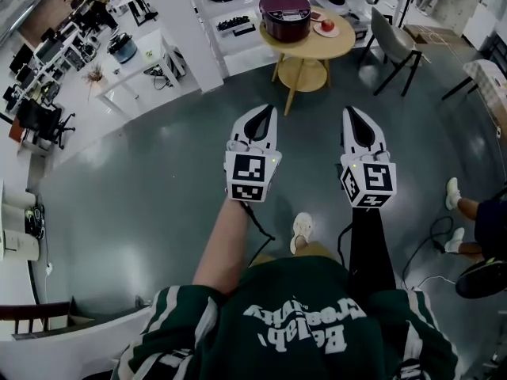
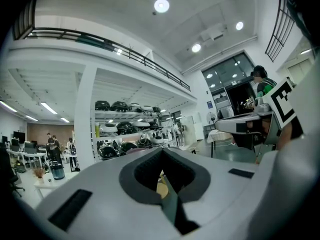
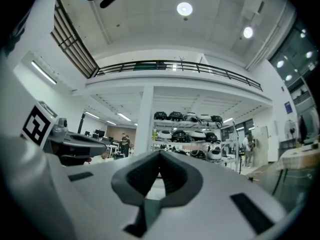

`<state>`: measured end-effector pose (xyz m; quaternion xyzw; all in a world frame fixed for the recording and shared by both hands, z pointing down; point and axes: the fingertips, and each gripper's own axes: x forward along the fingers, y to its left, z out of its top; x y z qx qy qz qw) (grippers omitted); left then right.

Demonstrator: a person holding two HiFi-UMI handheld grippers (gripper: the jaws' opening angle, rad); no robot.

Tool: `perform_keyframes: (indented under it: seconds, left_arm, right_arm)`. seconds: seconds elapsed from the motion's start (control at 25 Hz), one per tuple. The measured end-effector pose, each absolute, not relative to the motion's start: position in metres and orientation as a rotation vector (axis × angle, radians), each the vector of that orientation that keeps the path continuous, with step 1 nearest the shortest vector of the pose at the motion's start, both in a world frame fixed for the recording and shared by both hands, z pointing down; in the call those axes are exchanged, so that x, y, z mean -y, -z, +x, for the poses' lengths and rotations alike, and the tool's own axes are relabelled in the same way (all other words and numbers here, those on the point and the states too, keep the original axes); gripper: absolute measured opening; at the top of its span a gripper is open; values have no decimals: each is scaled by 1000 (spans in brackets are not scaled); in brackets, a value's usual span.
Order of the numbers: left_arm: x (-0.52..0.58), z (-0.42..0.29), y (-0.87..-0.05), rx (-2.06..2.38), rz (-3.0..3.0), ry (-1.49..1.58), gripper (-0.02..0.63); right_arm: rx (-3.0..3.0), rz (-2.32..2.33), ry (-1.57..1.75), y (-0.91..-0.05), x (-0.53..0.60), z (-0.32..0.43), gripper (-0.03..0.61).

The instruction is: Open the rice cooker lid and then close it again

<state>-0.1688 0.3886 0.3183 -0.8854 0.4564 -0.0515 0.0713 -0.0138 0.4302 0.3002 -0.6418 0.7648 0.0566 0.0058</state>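
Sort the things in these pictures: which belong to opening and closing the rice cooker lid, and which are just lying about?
Belong to the job:
- rice cooker, lid down, on the round table
- left gripper and right gripper, both shut, empty

Lying about:
- plate with a red fruit
- grey chair

Grey floor, round wood table, white desks, prob. shelves.

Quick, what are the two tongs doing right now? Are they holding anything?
Left white tongs: closed, holding nothing.
Right white tongs: closed, holding nothing.
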Motion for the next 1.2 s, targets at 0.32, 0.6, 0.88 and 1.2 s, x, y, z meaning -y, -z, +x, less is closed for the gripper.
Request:
perform_keyframes:
  seconds: [0.32, 0.6, 0.88, 1.2]
  left_arm:
    - [-303, -140, -320, -1410, -2651, 171, 0]
    - [-235, -103, -332, -1421, -2656, 179, -1]
    - [-192, -80, -336, -1435, -2655, 187, -2]
    - [-146, -75, -347, -1471, -2659, 206, -2]
  right_arm:
    - [-2443, -1965, -190, -295, -340, 11, 5]
    - [-2487, -1933, -161, -310, -269, 40, 5]
    - [-2506, -1900, -117, -319, -217, 61, 5]
    - [-2521, -1891, -70, -333, -166, 67, 5]
